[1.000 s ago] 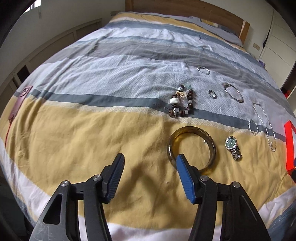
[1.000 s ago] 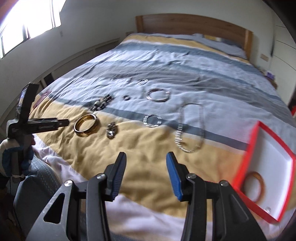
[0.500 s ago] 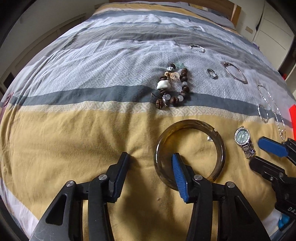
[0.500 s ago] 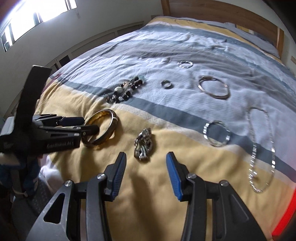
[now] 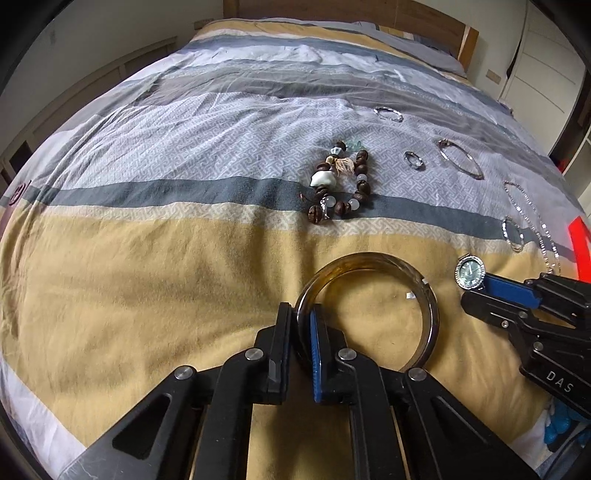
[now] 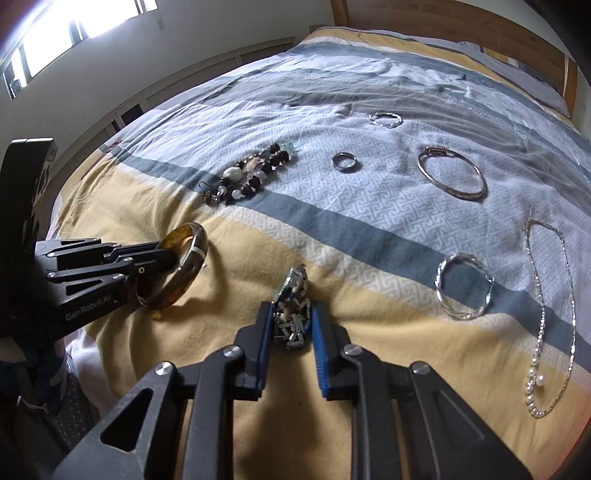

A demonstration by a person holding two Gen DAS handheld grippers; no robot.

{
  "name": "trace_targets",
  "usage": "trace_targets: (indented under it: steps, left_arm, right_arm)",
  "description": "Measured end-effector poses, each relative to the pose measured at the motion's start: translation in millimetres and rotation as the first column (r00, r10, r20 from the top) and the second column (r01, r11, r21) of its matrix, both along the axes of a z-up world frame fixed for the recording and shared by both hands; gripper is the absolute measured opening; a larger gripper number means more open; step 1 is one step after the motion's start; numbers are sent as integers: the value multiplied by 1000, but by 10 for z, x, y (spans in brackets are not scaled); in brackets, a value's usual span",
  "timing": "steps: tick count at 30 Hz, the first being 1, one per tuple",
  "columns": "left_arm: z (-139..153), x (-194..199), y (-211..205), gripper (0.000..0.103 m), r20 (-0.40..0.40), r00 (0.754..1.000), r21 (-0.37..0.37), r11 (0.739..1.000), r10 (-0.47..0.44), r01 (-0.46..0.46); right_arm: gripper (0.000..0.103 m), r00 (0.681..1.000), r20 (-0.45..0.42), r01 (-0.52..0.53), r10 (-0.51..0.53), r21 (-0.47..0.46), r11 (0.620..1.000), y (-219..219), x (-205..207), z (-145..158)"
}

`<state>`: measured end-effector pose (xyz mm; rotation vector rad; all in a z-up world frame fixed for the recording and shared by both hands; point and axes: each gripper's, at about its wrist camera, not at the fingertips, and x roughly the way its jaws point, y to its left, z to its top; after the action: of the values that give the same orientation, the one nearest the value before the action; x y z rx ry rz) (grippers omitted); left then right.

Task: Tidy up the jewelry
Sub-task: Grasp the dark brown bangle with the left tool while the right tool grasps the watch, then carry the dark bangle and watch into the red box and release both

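Observation:
My left gripper (image 5: 300, 325) is shut on the near rim of an amber bangle (image 5: 424, 291) that lies on the yellow stripe of the bedspread; the bangle also shows in the right wrist view (image 6: 184, 266). My right gripper (image 6: 290, 325) is closed around the metal band of a silver wristwatch (image 6: 291, 295), whose green dial (image 5: 470, 272) shows in the left wrist view. A brown bead bracelet (image 5: 341, 184), a small ring (image 6: 345, 161), a thin bangle (image 6: 452, 177), two twisted silver bracelets (image 6: 463, 286) and a long chain necklace (image 6: 550, 314) lie farther out.
The striped bedspread (image 5: 147, 277) covers the whole bed up to a wooden headboard (image 5: 332, 11). A red tray edge (image 5: 581, 251) shows at the far right. A wall with low cabinets (image 6: 184, 81) runs along the left side.
My left gripper closed onto the bangle's rim. My right gripper moved forward and down and closed around the watch band.

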<state>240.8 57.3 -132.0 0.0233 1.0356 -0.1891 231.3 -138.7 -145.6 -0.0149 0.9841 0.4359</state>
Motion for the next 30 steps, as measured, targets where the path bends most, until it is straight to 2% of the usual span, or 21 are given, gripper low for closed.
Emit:
trace_targets:
  steps: [6,13,20,25,30]
  left_arm:
    - [148,-166,34,8,3,1000,-49,999,11,-11]
    - [369,-399,-49,8,43,999,-37,999,-8,10]
    - [714,-636,-133,8,104,994,-30,999,-32,36]
    - [987,-814,-391,8,152,985,-31,995,-84,90]
    - [1202,-930,-909,8,178,970,-45,984,-163,174]
  right_arm:
    - [18,1000,12,15,-15,19,1000,-35,-150,138]
    - [18,998,58,38,-40,37,999,-105,-413,421]
    - [18,988,126,86,-92,52,995,-305,-738,792]
    - [18,973,176,139,-147,53,989,-575,-1014,1023]
    - [18,947,221,229,-235,51,972,-1116,-1389,1231]
